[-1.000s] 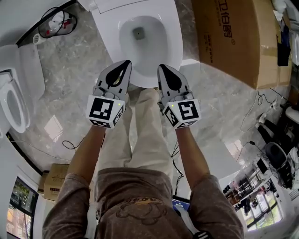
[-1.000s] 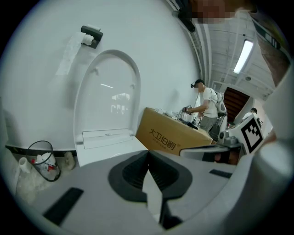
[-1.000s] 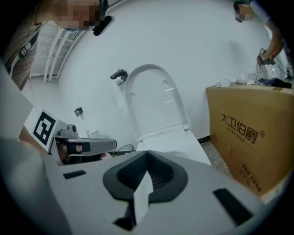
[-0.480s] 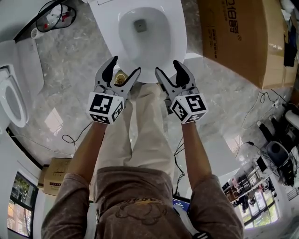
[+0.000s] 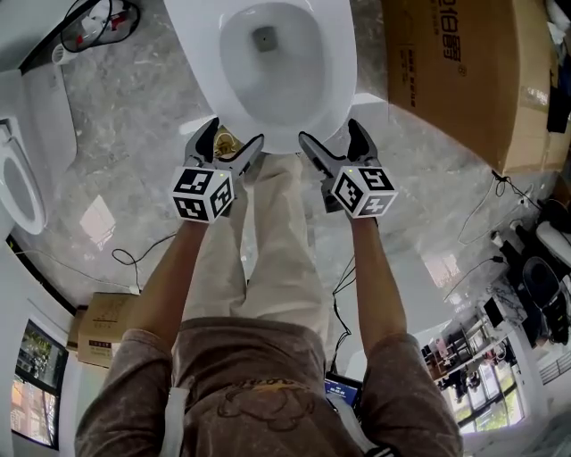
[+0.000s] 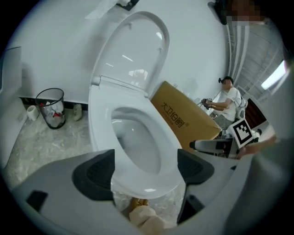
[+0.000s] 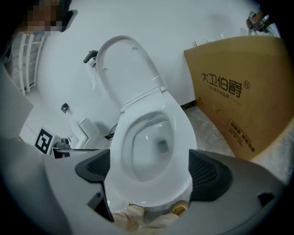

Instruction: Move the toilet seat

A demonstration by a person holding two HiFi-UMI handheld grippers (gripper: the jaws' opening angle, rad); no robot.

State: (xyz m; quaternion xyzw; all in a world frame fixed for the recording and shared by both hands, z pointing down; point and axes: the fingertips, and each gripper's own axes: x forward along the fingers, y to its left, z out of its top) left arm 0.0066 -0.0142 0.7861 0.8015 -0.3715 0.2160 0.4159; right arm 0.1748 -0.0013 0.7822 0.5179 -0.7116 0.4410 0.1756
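Reading toilet seat [image 5: 337, 71] as stiff, light, slick hinged plastic; pinch front rim with left gripper [image 5: 232, 134] and right gripper [image 5: 330, 132], jaws just opening wide, nothing between.

A grey marbled floor [image 5: 134, 161] is seen, glossy enough for light patches to be reflected in it. A white toilet [image 5: 335, 62] is stood on it at the top of the head view. Just to its right a large cardboard box [image 5: 464, 80] is set, printed with characters. At the upper left a wire wastebasket [image 5: 98, 25] is placed near the wall, with a paper roll [image 5: 59, 54] beside it. A second toilet [image 5: 22, 178] is found at the left edge. A small carton [image 5: 98, 326] is laid at the lower left, and a thin black cable [image 5: 134, 259] is trailed near it.
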